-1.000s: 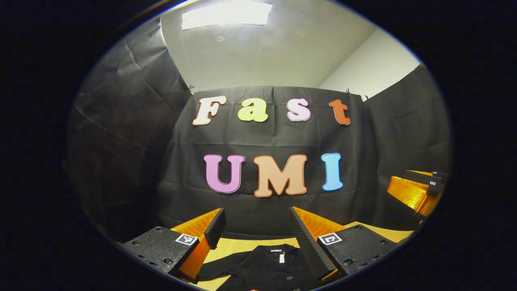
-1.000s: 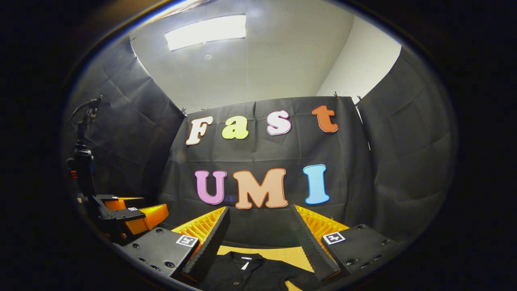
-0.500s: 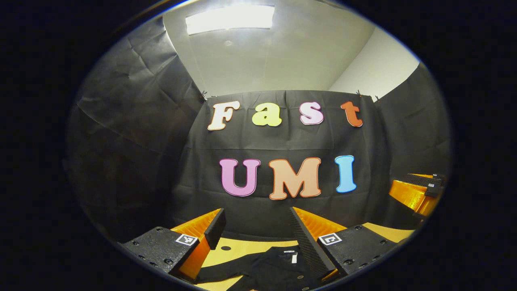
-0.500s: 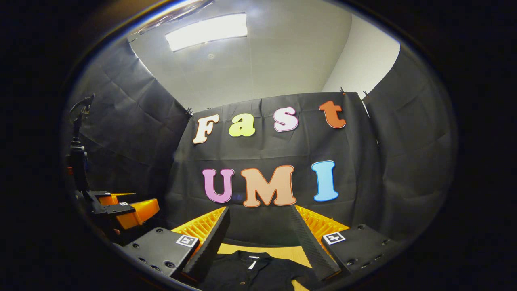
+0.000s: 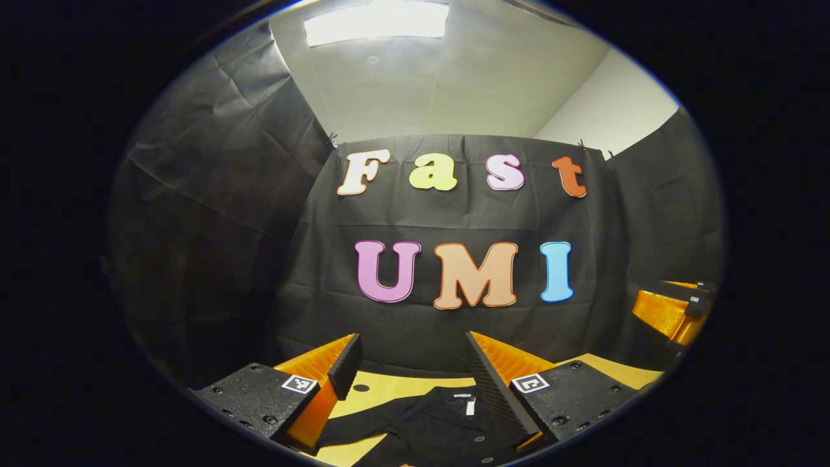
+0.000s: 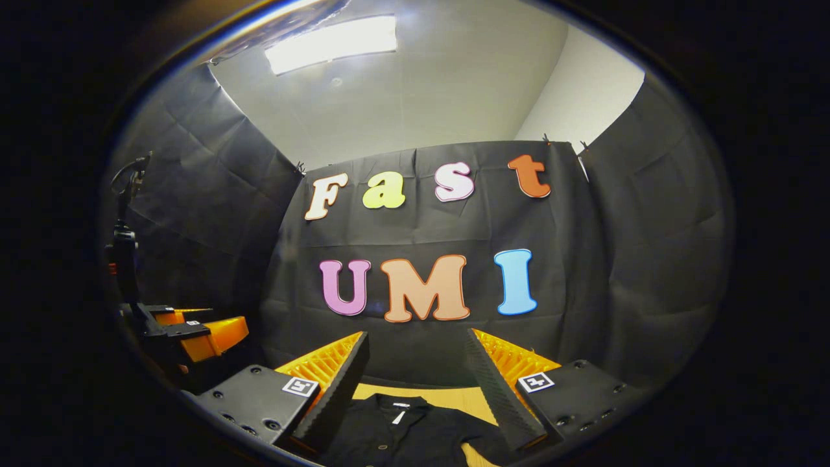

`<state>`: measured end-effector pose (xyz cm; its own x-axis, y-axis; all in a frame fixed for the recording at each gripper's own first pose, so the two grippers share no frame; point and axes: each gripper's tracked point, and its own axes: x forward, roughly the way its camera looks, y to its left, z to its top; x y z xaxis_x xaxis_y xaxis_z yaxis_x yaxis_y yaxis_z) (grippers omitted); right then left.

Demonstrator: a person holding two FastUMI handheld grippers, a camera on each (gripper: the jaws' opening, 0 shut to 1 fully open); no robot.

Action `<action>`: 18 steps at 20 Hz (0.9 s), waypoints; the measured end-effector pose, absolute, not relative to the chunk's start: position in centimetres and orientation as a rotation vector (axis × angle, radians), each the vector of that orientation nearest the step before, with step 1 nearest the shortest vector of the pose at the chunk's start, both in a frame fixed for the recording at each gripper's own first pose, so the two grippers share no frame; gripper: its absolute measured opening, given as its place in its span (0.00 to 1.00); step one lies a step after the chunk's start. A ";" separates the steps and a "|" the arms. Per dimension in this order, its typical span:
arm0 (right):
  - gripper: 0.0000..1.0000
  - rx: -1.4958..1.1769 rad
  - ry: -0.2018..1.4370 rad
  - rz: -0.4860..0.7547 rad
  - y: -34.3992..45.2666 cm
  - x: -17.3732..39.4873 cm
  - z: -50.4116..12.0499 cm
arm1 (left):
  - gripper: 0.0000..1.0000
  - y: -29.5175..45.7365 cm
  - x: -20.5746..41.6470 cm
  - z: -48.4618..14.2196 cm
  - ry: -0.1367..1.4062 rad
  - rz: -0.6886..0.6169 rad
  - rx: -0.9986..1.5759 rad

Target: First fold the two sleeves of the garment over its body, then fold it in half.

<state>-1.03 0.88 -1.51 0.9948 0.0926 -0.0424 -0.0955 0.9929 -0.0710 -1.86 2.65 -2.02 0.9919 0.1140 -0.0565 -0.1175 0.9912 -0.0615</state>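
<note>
A black button-front garment (image 5: 428,425) lies flat on the wooden table (image 5: 382,392), collar toward the back wall, with a white neck label. In the left gripper view my left gripper (image 5: 412,363) hangs open above the collar area, nothing between its fingers; one sleeve (image 5: 350,433) spreads to the left. In the right gripper view the same garment (image 6: 402,434) lies below my right gripper (image 6: 415,360), which is also open and empty. The right gripper's orange body (image 5: 671,311) shows at the far right of the left gripper view. The left gripper (image 6: 194,331) shows at the left of the right gripper view.
The black cloth wall (image 5: 454,220) closes the booth behind and on both sides of the table. A small dark hole (image 5: 360,388) marks the tabletop near the garment's sleeve. A black stand with a cable (image 6: 123,246) rises at the left.
Both grippers tilted down slightly and shifted, so a little more of the garment and table shows beneath each. Neither gripper's opening changed and the garment has not moved.
</note>
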 end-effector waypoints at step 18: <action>0.98 -0.087 0.044 0.087 -1.6 -0.3 -2.3 | 0.92 2.4 -1.6 -2.0 0.032 0.102 -0.053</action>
